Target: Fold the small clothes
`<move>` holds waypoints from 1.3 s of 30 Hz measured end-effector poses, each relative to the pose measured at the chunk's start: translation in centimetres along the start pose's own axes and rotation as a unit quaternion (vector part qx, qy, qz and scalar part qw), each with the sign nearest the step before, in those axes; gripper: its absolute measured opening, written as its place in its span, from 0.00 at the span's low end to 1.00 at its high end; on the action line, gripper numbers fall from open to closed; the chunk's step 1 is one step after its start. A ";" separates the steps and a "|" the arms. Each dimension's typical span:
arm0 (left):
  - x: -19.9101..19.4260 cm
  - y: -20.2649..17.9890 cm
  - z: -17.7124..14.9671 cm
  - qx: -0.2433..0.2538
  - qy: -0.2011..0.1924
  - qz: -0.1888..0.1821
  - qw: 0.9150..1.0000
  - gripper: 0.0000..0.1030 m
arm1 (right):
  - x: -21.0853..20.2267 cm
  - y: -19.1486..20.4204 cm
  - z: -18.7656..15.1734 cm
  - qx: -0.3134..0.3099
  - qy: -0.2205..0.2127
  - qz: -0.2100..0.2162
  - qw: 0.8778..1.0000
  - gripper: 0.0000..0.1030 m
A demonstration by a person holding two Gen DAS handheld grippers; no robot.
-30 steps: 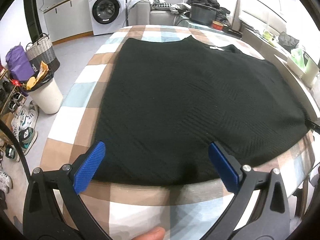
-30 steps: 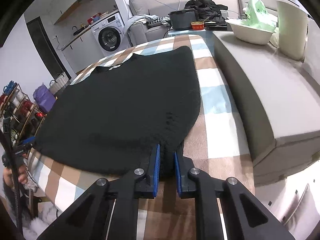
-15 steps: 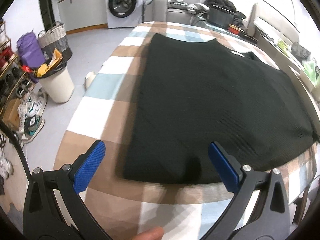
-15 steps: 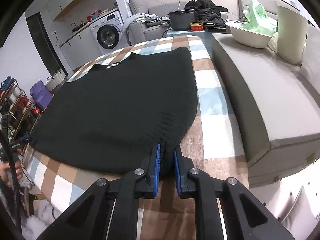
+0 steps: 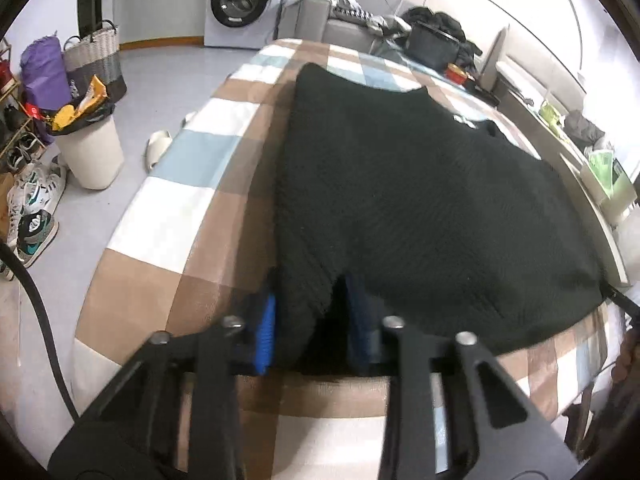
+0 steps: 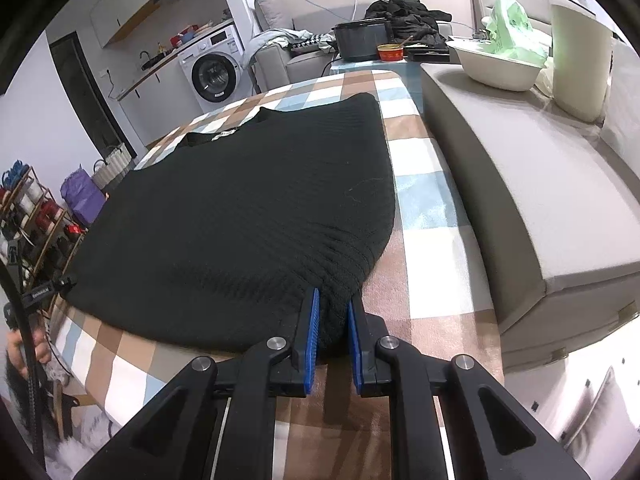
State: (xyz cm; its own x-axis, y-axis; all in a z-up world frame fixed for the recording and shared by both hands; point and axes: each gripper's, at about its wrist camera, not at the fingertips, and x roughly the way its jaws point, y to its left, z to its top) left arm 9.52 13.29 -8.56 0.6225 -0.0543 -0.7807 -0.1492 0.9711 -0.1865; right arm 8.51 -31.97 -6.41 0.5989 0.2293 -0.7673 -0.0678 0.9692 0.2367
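Note:
A black knit sweater (image 5: 420, 184) lies flat on the checked table (image 5: 192, 208), its neck at the far end. My left gripper (image 5: 312, 320) is at the sweater's near left corner; its jaws are closing, and a bunched fold of knit is pinched between the blue pads (image 5: 266, 328). In the right wrist view the same sweater (image 6: 248, 208) spreads to the left, and my right gripper (image 6: 332, 328) is shut on its near right corner. The other gripper's tip (image 6: 44, 290) shows at the sweater's far left corner.
Left of the table are a white bin (image 5: 90, 152), shoes (image 5: 34, 224) and a woven basket (image 5: 94, 60) on the floor. A grey cushioned bench (image 6: 540, 184) runs along the table's right side and holds a white bowl (image 6: 496, 72). A washing machine (image 5: 240, 0) stands at the back.
My left gripper slid to the sweater's near left corner, and its wide-open jaws came together on the cloth. The right gripper kept its grip and its place.

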 end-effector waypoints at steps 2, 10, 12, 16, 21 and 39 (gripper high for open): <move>-0.2 -0.2 0.1 0.000 -0.007 -0.008 1.000 0.13 | 0.1 0.0 0.0 0.004 -0.005 0.003 1.000 0.14; -1.3 0.4 0.0 0.003 -0.019 -0.007 1.000 0.10 | -0.7 0.6 -0.1 -0.023 0.003 -0.013 1.000 0.06; -1.3 0.7 -0.3 0.006 -0.016 -0.005 1.000 0.10 | -0.4 0.2 -0.6 -0.029 0.022 -0.033 0.999 0.05; -1.4 0.9 -0.4 0.008 -0.016 -0.004 1.000 0.10 | -1.0 0.4 -0.5 -0.033 0.021 -0.029 0.999 0.06; -1.7 1.3 -0.3 -0.002 -0.021 -0.006 1.000 0.09 | -1.7 0.7 0.0 -0.032 0.008 -0.026 0.999 0.09; -3.9 5.6 0.1 -0.140 0.042 -0.075 0.986 0.49 | -3.4 0.9 1.3 -0.027 -0.031 -0.036 0.998 0.16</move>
State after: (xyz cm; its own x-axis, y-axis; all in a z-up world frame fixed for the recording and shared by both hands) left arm 6.35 19.01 -6.52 0.5897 -0.2225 -0.7763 -0.2746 0.8488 -0.4519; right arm 7.49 -32.00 -2.85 0.6519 0.1536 -0.7426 -0.0642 0.9869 0.1478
